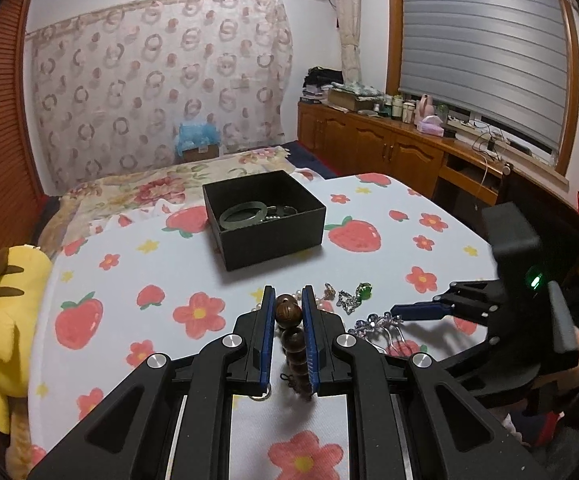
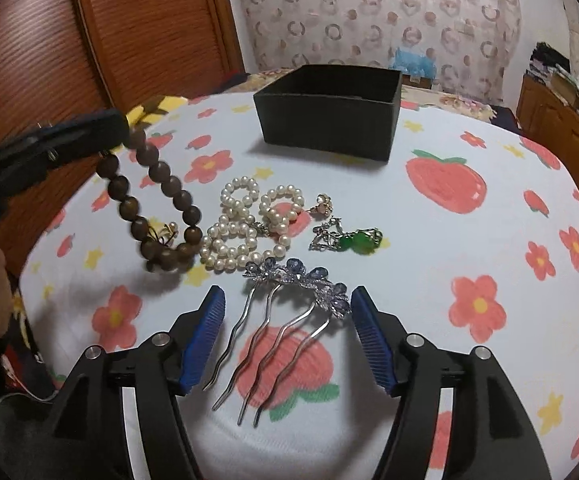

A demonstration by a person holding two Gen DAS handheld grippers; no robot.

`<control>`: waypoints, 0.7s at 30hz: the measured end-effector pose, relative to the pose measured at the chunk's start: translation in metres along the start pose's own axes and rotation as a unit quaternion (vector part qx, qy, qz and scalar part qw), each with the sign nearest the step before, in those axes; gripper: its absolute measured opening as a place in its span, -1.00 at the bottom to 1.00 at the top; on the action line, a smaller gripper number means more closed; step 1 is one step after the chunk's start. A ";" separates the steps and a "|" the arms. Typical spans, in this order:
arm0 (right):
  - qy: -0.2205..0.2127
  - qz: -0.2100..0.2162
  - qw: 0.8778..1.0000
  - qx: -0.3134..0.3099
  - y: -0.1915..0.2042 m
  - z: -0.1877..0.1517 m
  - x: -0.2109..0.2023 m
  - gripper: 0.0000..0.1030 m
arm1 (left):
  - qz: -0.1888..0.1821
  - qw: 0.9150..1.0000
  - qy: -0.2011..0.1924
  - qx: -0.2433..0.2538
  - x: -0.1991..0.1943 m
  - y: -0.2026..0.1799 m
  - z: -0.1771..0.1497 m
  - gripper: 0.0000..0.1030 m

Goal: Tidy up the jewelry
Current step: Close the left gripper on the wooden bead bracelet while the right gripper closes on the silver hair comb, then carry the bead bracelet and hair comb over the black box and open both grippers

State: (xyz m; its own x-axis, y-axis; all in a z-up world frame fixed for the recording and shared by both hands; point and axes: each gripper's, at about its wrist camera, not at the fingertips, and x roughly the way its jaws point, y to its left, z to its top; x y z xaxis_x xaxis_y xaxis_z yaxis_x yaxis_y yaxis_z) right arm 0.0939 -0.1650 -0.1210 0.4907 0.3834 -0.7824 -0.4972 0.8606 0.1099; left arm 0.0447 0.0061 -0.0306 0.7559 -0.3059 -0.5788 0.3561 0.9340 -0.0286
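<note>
My left gripper point(image 1: 288, 294) is shut on a brown wooden bead bracelet point(image 1: 291, 334), which hangs from it; in the right wrist view the bracelet point(image 2: 157, 200) is partly lifted, its lower end touching the table. My right gripper point(image 2: 287, 294) is open around a silver hair comb with blue crystals point(image 2: 289, 300) lying on the cloth. A pearl strand point(image 2: 245, 220), a small gold earring point(image 2: 323, 204) and a green stone pendant point(image 2: 349, 240) lie beyond the comb. The black box point(image 1: 263, 218) farther back holds a green bangle point(image 1: 243, 218) and other pieces.
The table wears a white cloth with strawberries and flowers point(image 2: 469, 200). A yellow plush toy point(image 1: 5, 308) sits at the table's left edge. A bed point(image 1: 149, 188) lies behind the table, and wooden cabinets point(image 1: 369, 144) stand at the right.
</note>
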 end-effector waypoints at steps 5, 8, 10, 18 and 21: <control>0.006 -0.031 0.999 -0.039 0.012 -0.001 0.004 0.33 | 0.006 1.000 -0.007 -0.002 -0.003 0.004 0.003 -0.76; 0.008 -0.034 0.998 -0.047 0.011 -0.004 0.001 0.27 | 0.008 1.000 -0.011 -0.005 -0.005 0.005 0.004 -0.76; 0.009 -0.035 0.998 -0.044 0.006 -0.005 -0.002 0.26 | 0.007 1.000 -0.014 -0.006 -0.006 0.005 0.005 -0.76; 0.001 -0.032 0.999 -0.036 -0.003 -0.006 -0.008 0.13 | 0.008 1.000 -0.014 -0.007 -0.007 0.005 0.005 -0.76; -0.002 -0.032 0.999 -0.038 -0.004 -0.006 -0.008 0.13 | 0.010 1.000 -0.014 -0.007 -0.007 0.005 0.007 -0.76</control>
State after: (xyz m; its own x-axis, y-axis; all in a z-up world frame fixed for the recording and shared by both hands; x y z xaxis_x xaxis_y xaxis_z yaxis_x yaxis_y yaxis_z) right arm 0.0881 -0.1736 -0.1186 0.5249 0.3304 -0.7844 -0.5176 0.8555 0.0140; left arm 0.0446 0.0118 -0.0210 0.7780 -0.2929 -0.5558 0.3341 0.9421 -0.0288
